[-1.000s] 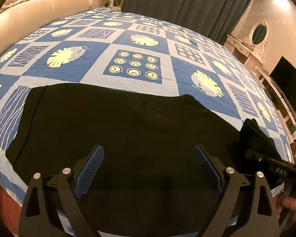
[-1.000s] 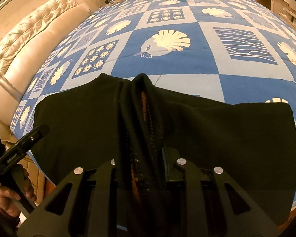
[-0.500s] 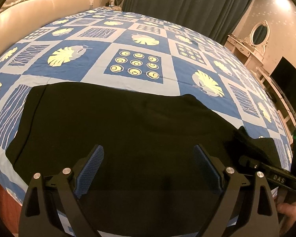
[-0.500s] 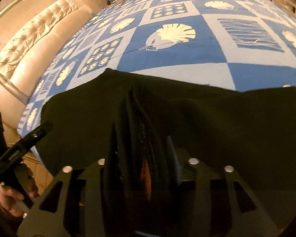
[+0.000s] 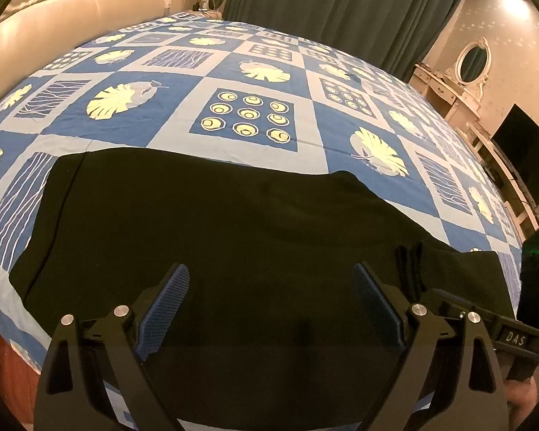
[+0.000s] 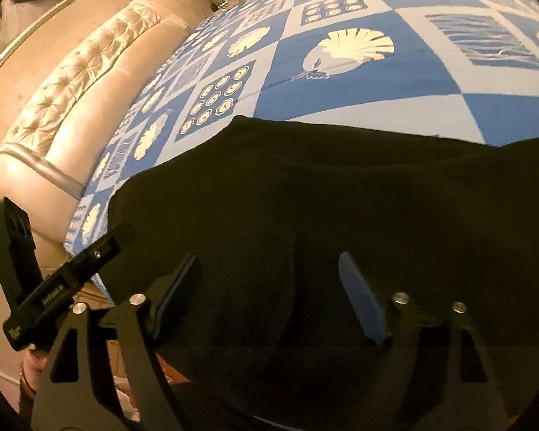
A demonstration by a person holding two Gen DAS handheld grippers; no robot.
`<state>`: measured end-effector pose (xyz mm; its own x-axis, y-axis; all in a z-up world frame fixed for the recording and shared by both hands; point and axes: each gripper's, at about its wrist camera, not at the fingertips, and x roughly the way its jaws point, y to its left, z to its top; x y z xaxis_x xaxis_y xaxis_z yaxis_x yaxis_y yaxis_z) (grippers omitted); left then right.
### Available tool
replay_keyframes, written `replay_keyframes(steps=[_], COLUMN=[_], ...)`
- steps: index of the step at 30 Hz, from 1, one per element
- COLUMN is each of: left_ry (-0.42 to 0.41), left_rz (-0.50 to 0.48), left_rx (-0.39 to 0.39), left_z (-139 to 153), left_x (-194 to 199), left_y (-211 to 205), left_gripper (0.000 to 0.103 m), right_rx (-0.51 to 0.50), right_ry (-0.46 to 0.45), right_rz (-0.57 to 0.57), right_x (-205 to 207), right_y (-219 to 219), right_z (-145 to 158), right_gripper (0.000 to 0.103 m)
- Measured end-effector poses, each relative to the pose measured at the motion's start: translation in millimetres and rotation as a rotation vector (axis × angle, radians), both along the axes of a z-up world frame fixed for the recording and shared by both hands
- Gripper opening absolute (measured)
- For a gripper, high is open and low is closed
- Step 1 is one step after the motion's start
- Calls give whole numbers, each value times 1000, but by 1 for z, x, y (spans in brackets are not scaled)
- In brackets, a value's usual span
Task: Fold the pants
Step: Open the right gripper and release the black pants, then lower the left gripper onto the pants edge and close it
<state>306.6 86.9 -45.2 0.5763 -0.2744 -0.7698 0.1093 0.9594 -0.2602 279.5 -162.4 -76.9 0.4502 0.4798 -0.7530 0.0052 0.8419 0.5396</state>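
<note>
1. The black pants (image 5: 215,237) lie flat across the near edge of the bed, on the blue patterned bedspread (image 5: 248,72).
2. The right gripper (image 6: 269,298) has just been opening its jaws; they're wide now, with the cloth lying loose under them, nothing pinched.
3. The left gripper (image 5: 269,305) hangs spread over the fabric too, holding nothing.
4. My take: smooth the bunched bit on the right side before the next pinch, and grab both layers at an edge so the fold lands square.
</note>
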Motion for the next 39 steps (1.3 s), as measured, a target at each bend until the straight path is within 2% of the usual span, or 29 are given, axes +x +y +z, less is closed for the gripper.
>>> replay_keyframes(steps=[3,6,13,15,16,22,24,26,29,31,36,39], left_ry=[0,-2,18,22,25,0,5,44,123,140,174,226], left_rz=[-6,-6,17,21,18,11,15,3,-10,3,39,34], left_rx=[-8,-18,-75,-64,-45,17,-11,-62,-187,-246,-251,-311], left_z=[-1,0,1,1,2,11,15,12,0,-8,-28,-48], left_x=[-2,-4,-7,-8,-10,-22,-28,-32,-35,-34,-21,-10], left_y=[0,1,7,7,7,33,59,82,128,157,200,212], left_gripper=[91,91,91,91,91,91,91,91,91,91,91,91], right_rx=[-21,-13,-155,-213,-222,-139,-129,-128,-134,-144,-166,-170], right_ry=[-14,-73,-264,-297,-299,-312,-308,-300,-296,-295,-277,-256], right_rz=[12,24,12,4,-1,-84,-86,-80,-69,-59,-41,-33], right_x=[-2,-15,-62,-71,-74,-82,-80,-79,-79,-78,-76,-73], right_y=[2,2,-3,-5,-6,-28,-30,-30,-27,-24,-17,-16], right_z=[5,18,36,34,31,27,26,23,23,24,22,19], right_gripper=[83,82,83,83,87,93,93,93,93,93,93,93])
